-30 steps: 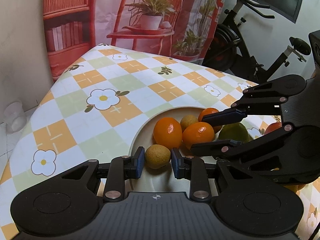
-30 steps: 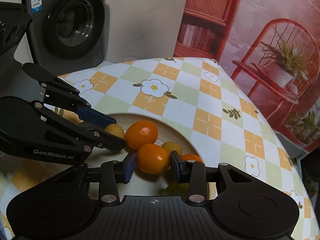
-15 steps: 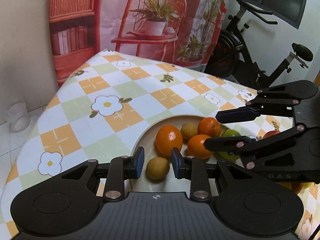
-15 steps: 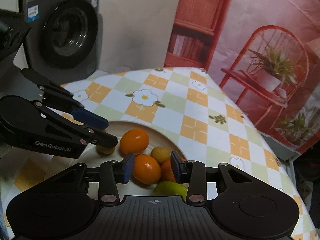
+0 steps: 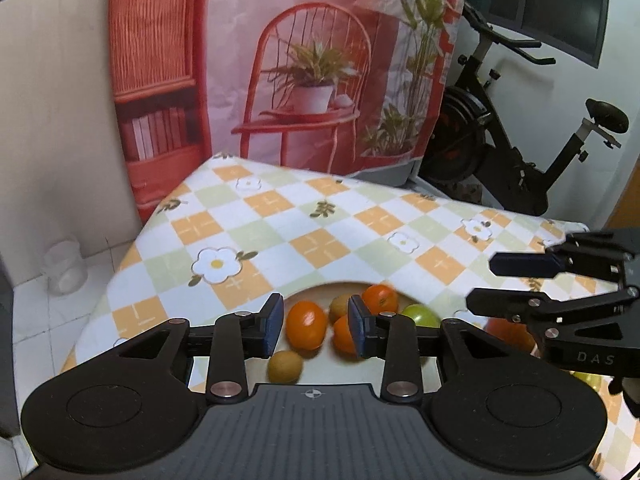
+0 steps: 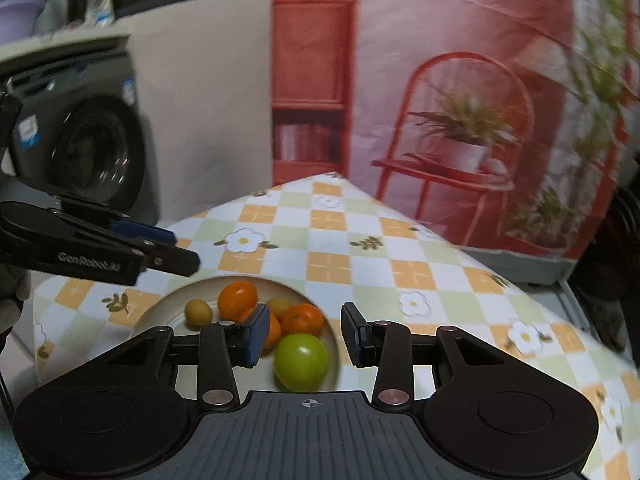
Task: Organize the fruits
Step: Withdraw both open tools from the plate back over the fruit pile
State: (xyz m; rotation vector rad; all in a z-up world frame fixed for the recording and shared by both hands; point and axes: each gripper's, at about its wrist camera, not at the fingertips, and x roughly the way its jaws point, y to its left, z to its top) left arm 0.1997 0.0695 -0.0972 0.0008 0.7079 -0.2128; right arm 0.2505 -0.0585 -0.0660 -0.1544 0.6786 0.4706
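Observation:
A cream plate (image 6: 160, 308) on the checked tablecloth holds several fruits: oranges (image 6: 238, 298), a mandarin (image 6: 302, 318), small yellow-brown fruits (image 6: 198, 312) and a green fruit (image 6: 302, 360). My left gripper (image 5: 316, 328) hovers above the plate (image 5: 328, 368); its jaws are opening and grip nothing. A small brown fruit (image 5: 285, 366) and an orange (image 5: 306, 324) lie on the plate below it. My right gripper (image 6: 304, 334) hangs over the green fruit with its jaws a little apart and empty. Each gripper also shows in the other view: the right gripper (image 5: 482, 283), the left gripper (image 6: 180, 249).
A red-orange fruit (image 5: 508, 328) lies on the cloth right of the plate, partly behind the right gripper. The table's far edge meets a printed backdrop (image 5: 312, 80). An exercise bike (image 5: 520, 160) stands at the right and a washing machine (image 6: 92, 152) at the left.
Both grippers have risen and drawn back from the plate. The left jaws widened off the small brown fruit, which stays on the plate. The right gripper left the orange and shifted over the green fruit.

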